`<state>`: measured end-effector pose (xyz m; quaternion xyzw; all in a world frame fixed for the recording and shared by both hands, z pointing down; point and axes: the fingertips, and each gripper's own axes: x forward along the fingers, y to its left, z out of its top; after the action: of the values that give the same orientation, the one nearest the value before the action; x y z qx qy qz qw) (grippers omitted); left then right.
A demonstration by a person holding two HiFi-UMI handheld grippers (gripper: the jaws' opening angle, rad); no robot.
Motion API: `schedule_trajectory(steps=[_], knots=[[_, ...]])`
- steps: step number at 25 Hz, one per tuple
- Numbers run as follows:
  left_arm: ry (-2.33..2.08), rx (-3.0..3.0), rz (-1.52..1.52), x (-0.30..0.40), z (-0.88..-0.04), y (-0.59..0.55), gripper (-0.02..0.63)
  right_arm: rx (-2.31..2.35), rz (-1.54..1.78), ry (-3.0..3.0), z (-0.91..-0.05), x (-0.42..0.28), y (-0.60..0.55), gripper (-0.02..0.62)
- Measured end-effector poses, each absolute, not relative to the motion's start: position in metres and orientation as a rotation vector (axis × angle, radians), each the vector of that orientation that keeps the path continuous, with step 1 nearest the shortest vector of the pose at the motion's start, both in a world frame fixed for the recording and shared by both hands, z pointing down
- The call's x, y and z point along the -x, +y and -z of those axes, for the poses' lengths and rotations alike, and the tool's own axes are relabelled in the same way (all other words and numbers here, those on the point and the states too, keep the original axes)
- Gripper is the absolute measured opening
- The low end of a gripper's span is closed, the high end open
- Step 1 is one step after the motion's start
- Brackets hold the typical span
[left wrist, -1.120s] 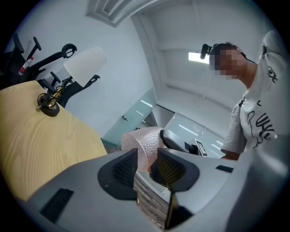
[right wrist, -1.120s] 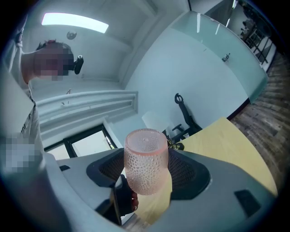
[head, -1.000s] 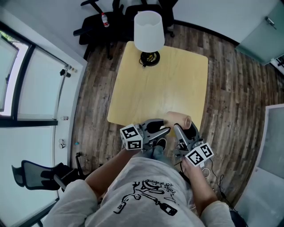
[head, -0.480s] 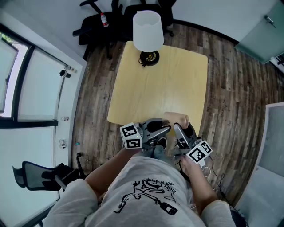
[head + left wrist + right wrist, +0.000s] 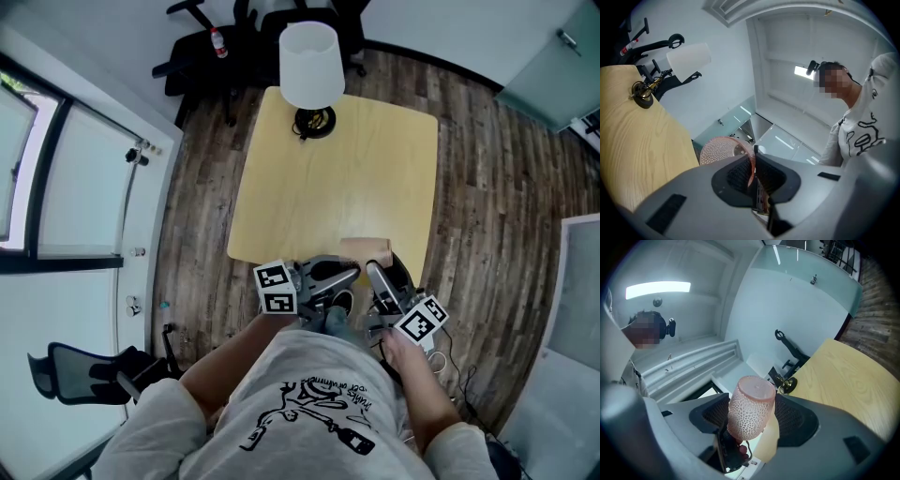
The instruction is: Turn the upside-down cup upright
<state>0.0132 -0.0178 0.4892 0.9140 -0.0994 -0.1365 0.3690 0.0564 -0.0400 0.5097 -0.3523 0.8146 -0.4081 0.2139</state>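
Observation:
A peach-pink cup with a dimpled wall (image 5: pixel 366 249) hangs over the near edge of the wooden table (image 5: pixel 337 178), held between both grippers. In the right gripper view the cup (image 5: pixel 751 411) stands between the pads with its closed end pointing away from the camera. My right gripper (image 5: pixel 751 420) is shut on its sides. In the left gripper view the cup's thin rim (image 5: pixel 751 164) is pinched between the pads. My left gripper (image 5: pixel 754 164) has just been closing and is now shut on that rim. The left gripper (image 5: pixel 349 273) and right gripper (image 5: pixel 379 269) meet below the cup in the head view.
A lamp with a white shade (image 5: pixel 314 52) and a dark round base (image 5: pixel 317 122) stands at the table's far side. Black office chairs (image 5: pixel 216 47) stand behind it. A window wall runs along the left, with another chair (image 5: pixel 84 370) near it.
The cup has turned between the grippers: its open end, which pointed right, no longer shows from above. The left jaws have closed onto its rim. Both hands stayed in place.

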Motion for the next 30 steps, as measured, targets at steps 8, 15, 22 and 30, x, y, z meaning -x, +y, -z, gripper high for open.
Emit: schedule_trajectory(steps=[8,15,22,30], knots=[[-0.249,-2.351,0.313,-0.013,-0.493,-0.017,0.021,1.025,1.116,2.282,-0.514,-0.057,-0.040,0.304],[-0.243,-2.379,0.244,-0.014,-0.494,-0.019,0.021,1.065,1.100,2.308,-0.515,-0.059,-0.041,0.304],[-0.250,-2.444,0.111,-0.016,-0.505,-0.018,0.021,1.175,1.061,2.372,-0.523,-0.063,-0.041,0.304],[-0.272,-2.457,-0.055,-0.015,-0.522,-0.021,0.021,1.321,0.999,2.519,-0.535,-0.064,-0.041,0.302]])
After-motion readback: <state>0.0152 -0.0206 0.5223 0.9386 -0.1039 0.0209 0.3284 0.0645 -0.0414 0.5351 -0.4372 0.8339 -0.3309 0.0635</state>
